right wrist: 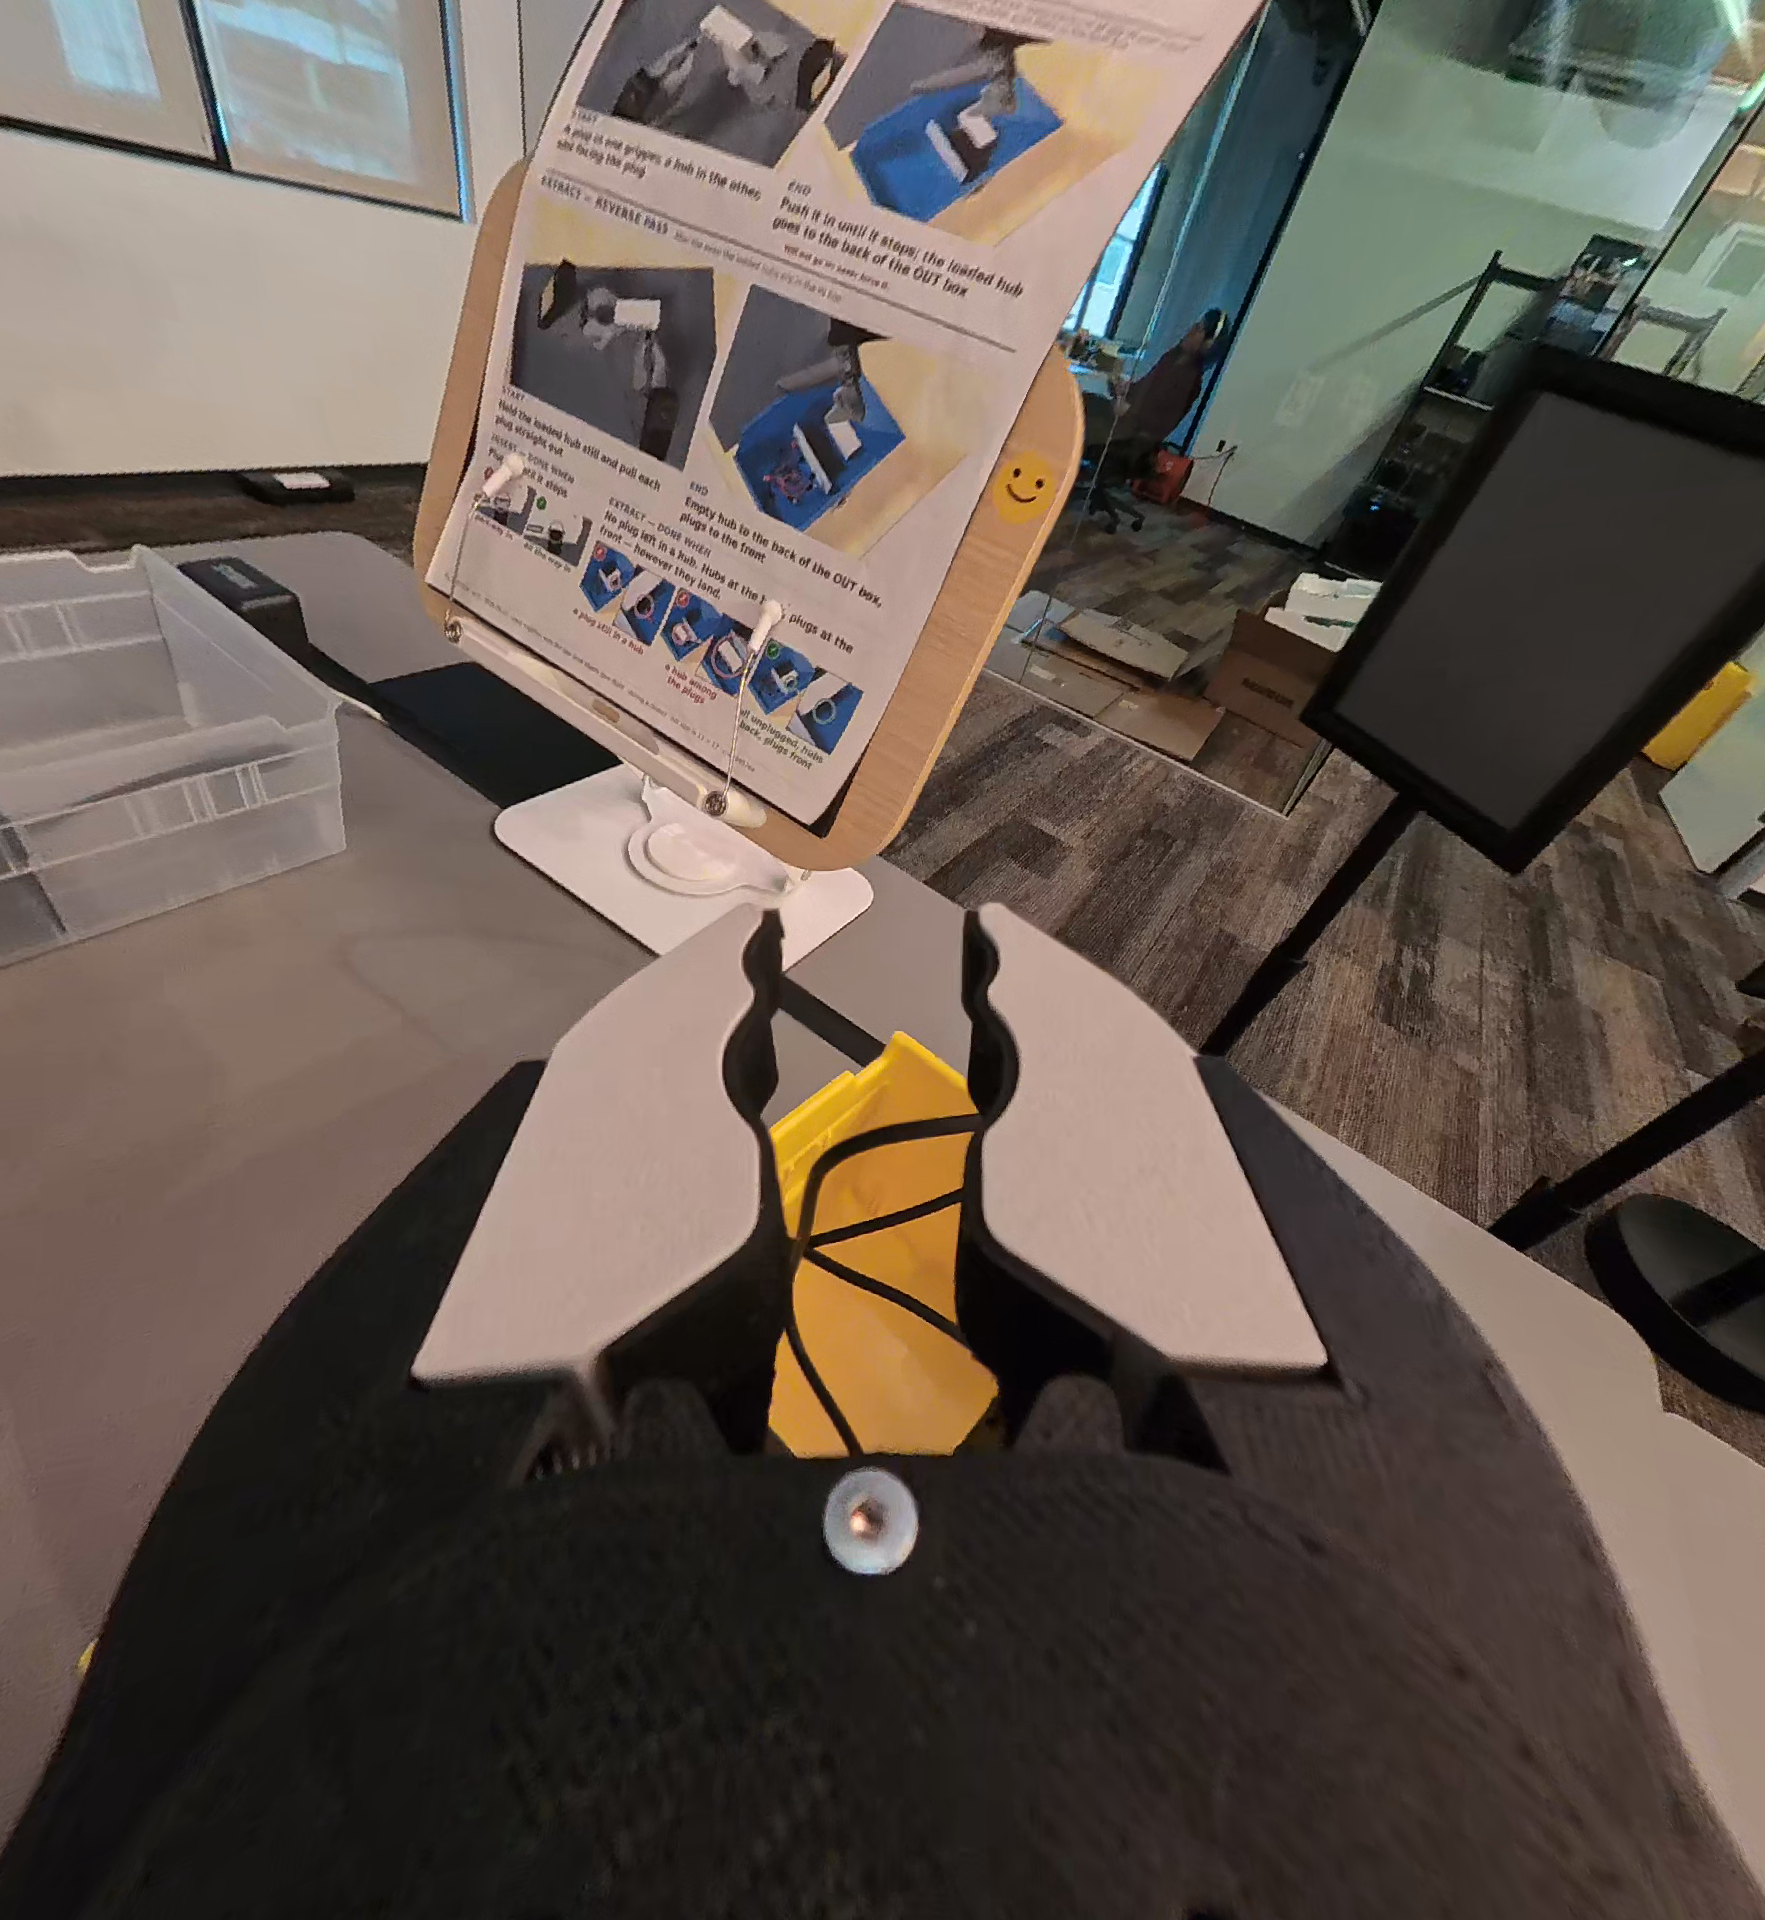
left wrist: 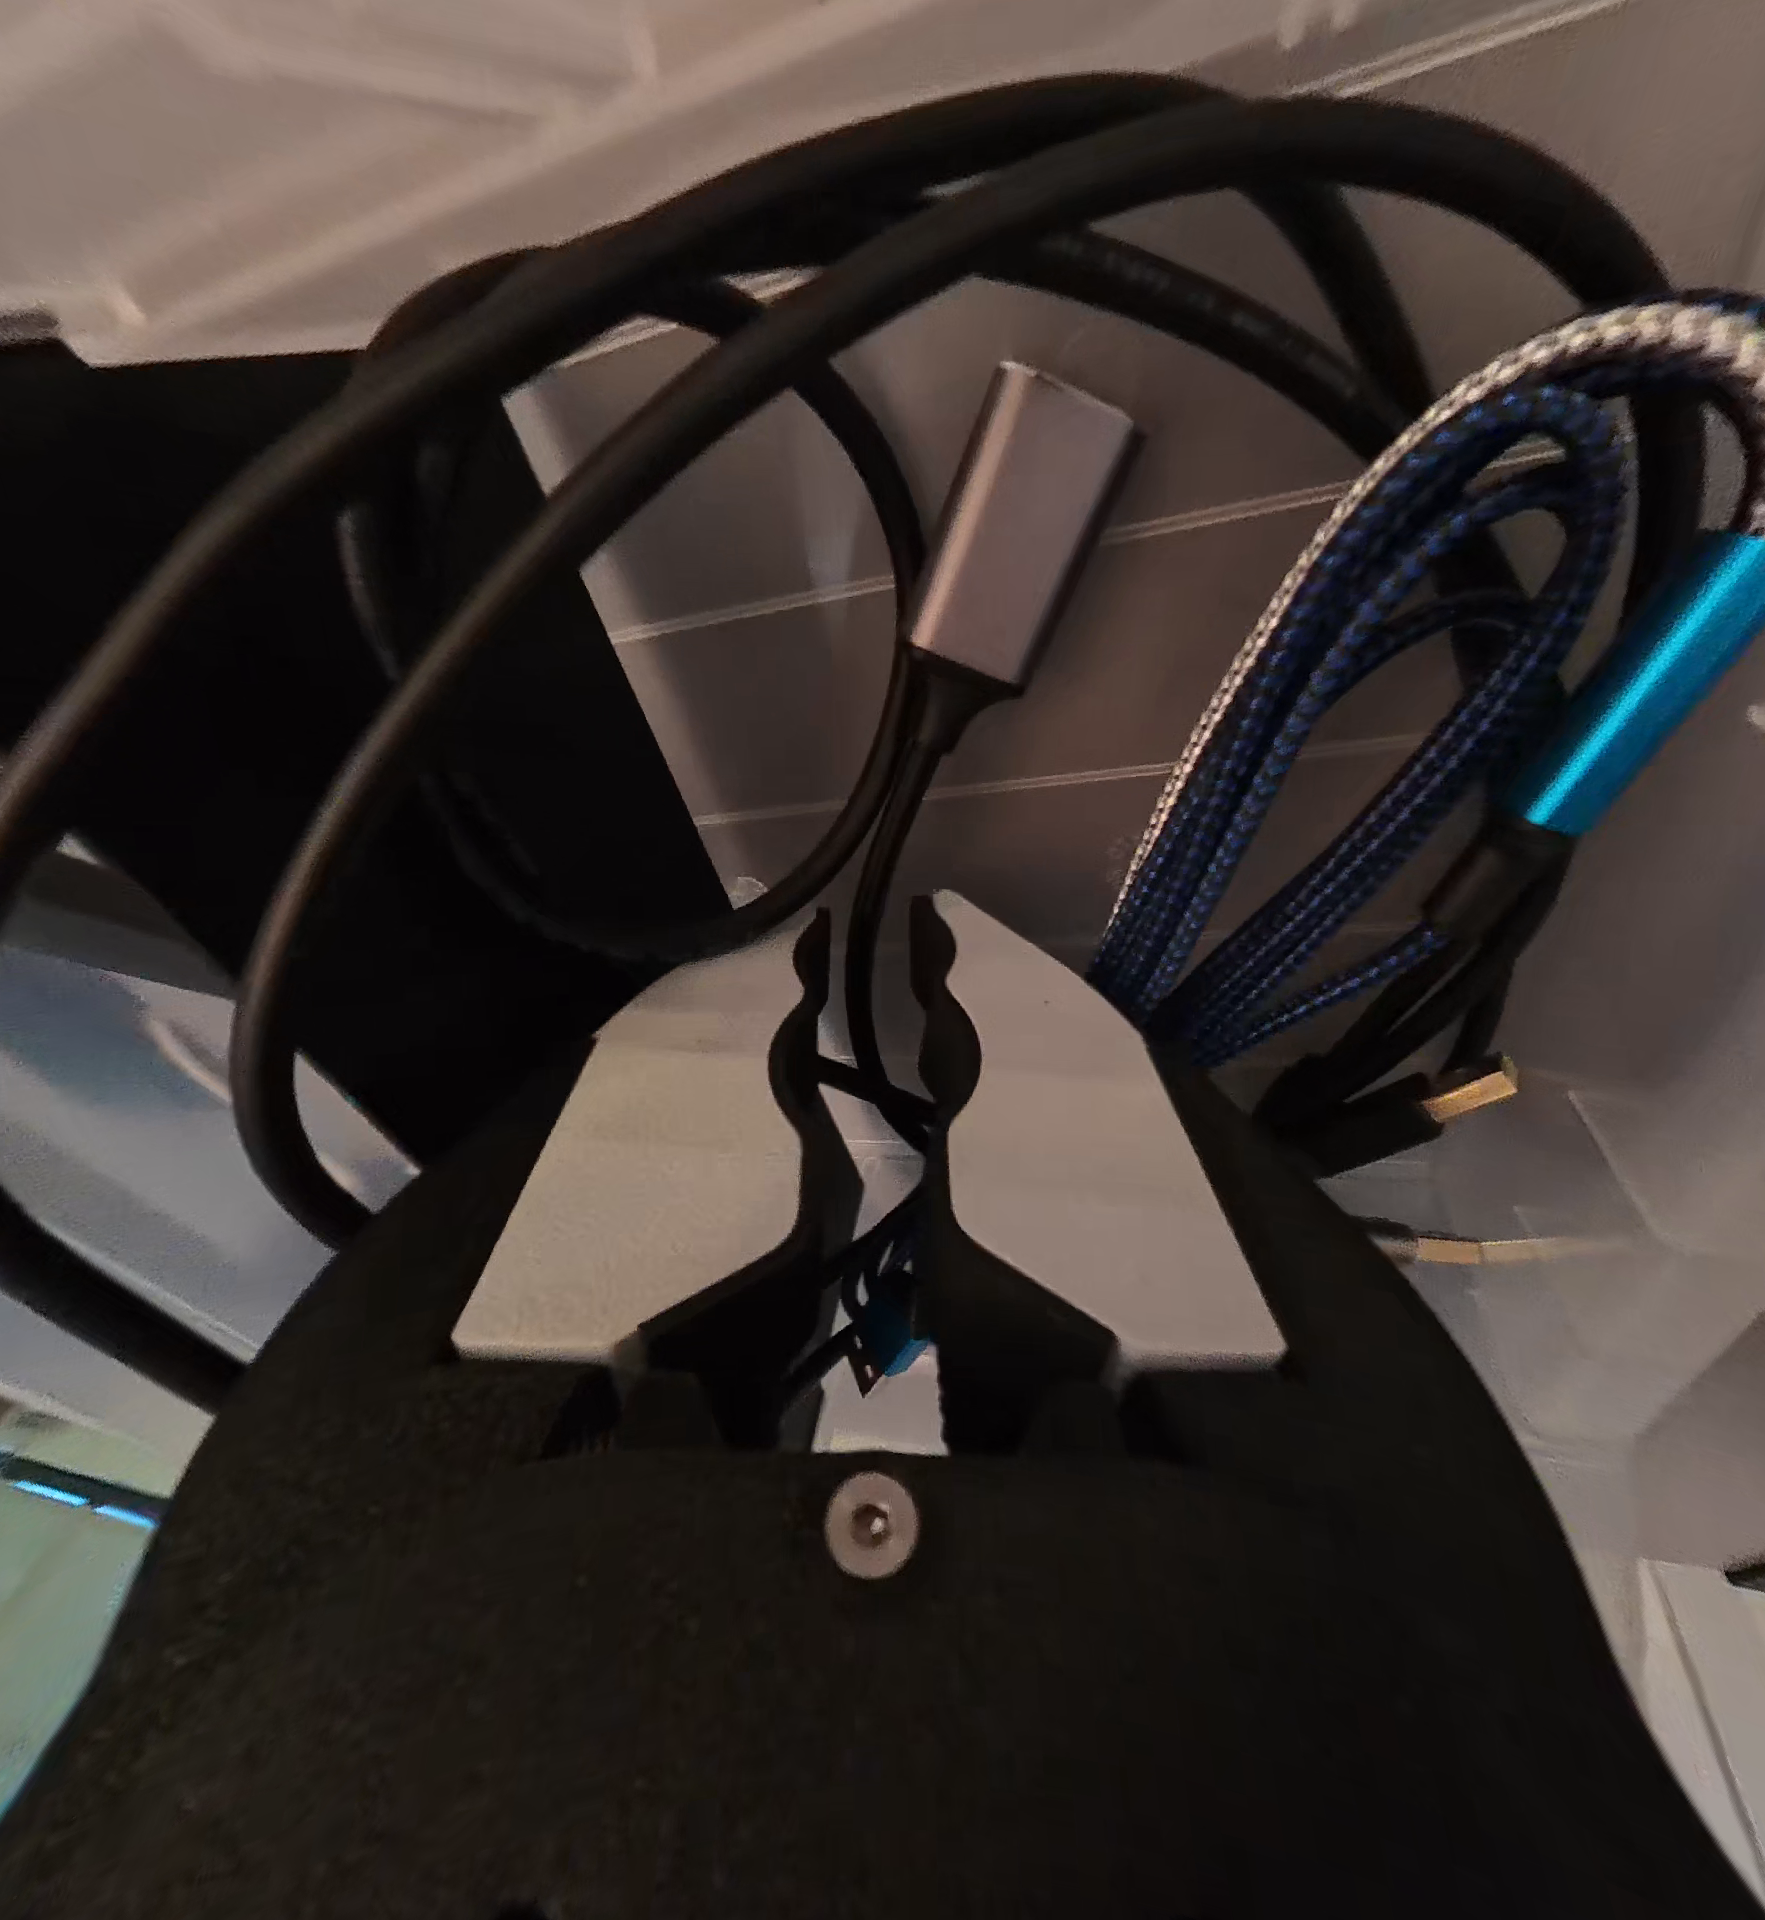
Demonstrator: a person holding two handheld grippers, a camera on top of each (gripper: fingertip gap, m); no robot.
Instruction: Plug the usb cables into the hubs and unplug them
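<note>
In the left wrist view my left gripper (left wrist: pixel 876 920) is shut on a thin black cable (left wrist: pixel 893 831) that runs up to a grey metal connector (left wrist: pixel 1013 530). Thick black cable loops (left wrist: pixel 442 623) arch over it. To the right hangs a blue braided cable bundle (left wrist: pixel 1273 779) with a cyan metal connector (left wrist: pixel 1657 686) and a gold USB plug (left wrist: pixel 1470 1091). In the right wrist view my right gripper (right wrist: pixel 870 925) is open and empty, over a yellow bin (right wrist: pixel 888 1340) that holds thin black cables (right wrist: pixel 888 1226).
A clear plastic bin (right wrist: pixel 182 727) stands on the grey table (right wrist: pixel 182 1143) at left, with dark cables at its left end. An instruction sheet on a wooden stand (right wrist: pixel 753 416) stands ahead. A dark monitor on a pole (right wrist: pixel 1605 603) stands right, beyond the table edge. About 55 cm separates my left fingertips from my right.
</note>
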